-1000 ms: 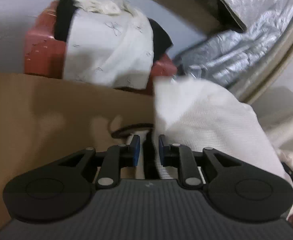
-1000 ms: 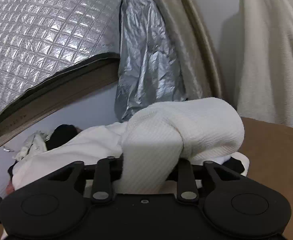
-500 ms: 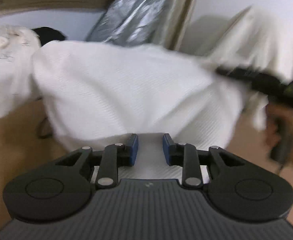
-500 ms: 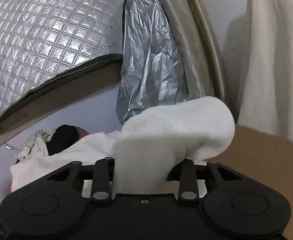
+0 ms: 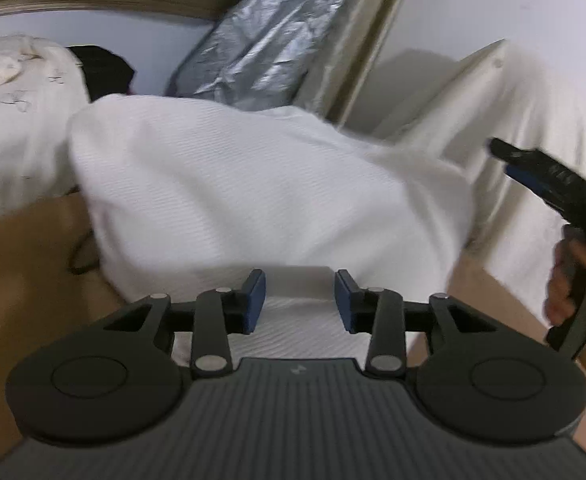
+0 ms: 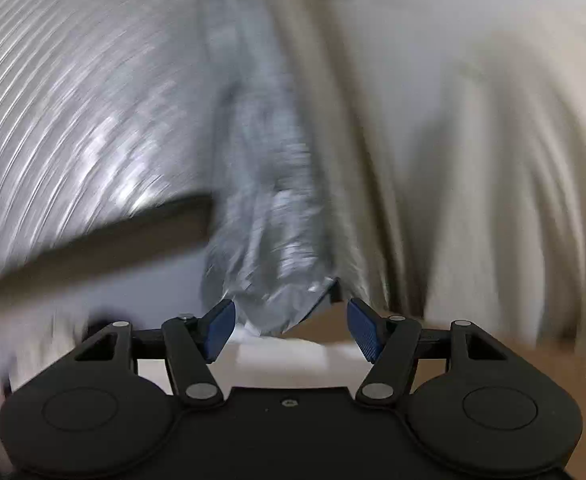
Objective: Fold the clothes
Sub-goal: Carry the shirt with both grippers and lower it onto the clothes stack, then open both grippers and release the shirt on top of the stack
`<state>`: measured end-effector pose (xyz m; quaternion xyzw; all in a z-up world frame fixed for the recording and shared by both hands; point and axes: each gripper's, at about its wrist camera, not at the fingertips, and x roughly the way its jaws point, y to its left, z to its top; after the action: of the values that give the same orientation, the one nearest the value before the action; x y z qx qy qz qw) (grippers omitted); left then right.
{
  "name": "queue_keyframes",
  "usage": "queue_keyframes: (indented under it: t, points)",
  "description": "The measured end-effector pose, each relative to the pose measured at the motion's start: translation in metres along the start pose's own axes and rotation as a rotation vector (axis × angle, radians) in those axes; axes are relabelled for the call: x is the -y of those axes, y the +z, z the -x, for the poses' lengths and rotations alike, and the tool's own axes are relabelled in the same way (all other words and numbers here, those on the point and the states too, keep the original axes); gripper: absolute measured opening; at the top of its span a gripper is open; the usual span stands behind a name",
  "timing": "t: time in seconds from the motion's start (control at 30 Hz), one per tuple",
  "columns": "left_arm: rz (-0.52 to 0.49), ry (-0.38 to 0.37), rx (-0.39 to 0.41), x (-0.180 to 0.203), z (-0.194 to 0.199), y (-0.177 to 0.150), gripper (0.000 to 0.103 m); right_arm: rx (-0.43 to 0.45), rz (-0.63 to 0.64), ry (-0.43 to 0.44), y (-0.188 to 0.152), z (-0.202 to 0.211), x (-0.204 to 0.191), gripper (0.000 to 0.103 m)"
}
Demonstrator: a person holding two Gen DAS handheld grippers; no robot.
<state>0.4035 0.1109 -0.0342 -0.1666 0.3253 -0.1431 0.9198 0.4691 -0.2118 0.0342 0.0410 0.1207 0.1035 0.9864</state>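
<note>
Left gripper (image 5: 300, 303) fingers are opening over the white garment (image 5: 253, 192), pads not pressing it. Right gripper (image 6: 291, 330) fingers are opening too, gripping nothing.

You have one white waffle-knit garment (image 5: 253, 192) lying on one brown desk (image 5: 25, 280). Far left sits one heap of clothes: one pale printed piece (image 5: 17, 120) and one black piece (image 5: 101, 68) that you can count. One silver foil sheet (image 5: 261, 52) leans far centre. One cream cloth (image 5: 533, 128) hangs right. Two tongs: left tongs (image 5: 299, 300), right tongs (image 6: 291, 330).
</note>
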Motion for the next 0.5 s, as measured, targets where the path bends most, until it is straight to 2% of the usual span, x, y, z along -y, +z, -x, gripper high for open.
queue_keyframes:
  t: [0.1, 0.13, 0.23, 0.37, 0.5]
  points:
    - [-0.043, 0.019, 0.002, 0.010, -0.003, -0.001, 0.043, -0.040, 0.114, 0.105, -0.005, -0.002, -0.032, 0.069]
    - [-0.035, 0.022, -0.013, 0.009, -0.006, -0.001, 0.046, -0.085, 0.142, 0.119, -0.011, -0.009, -0.038, 0.074]
    - [0.014, 0.019, -0.073, -0.004, -0.016, -0.002, 0.049, -0.250, 0.184, 0.083, -0.044, -0.045, -0.041, 0.075]
    - [0.001, 0.003, -0.073, -0.005, -0.028, -0.006, 0.049, -0.195, -0.024, 0.147, -0.085, -0.057, 0.002, 0.076]
    - [-0.039, 0.060, -0.069, 0.007, -0.036, -0.003, 0.051, -0.155, -0.029, 0.156, -0.092, -0.061, 0.007, 0.077]
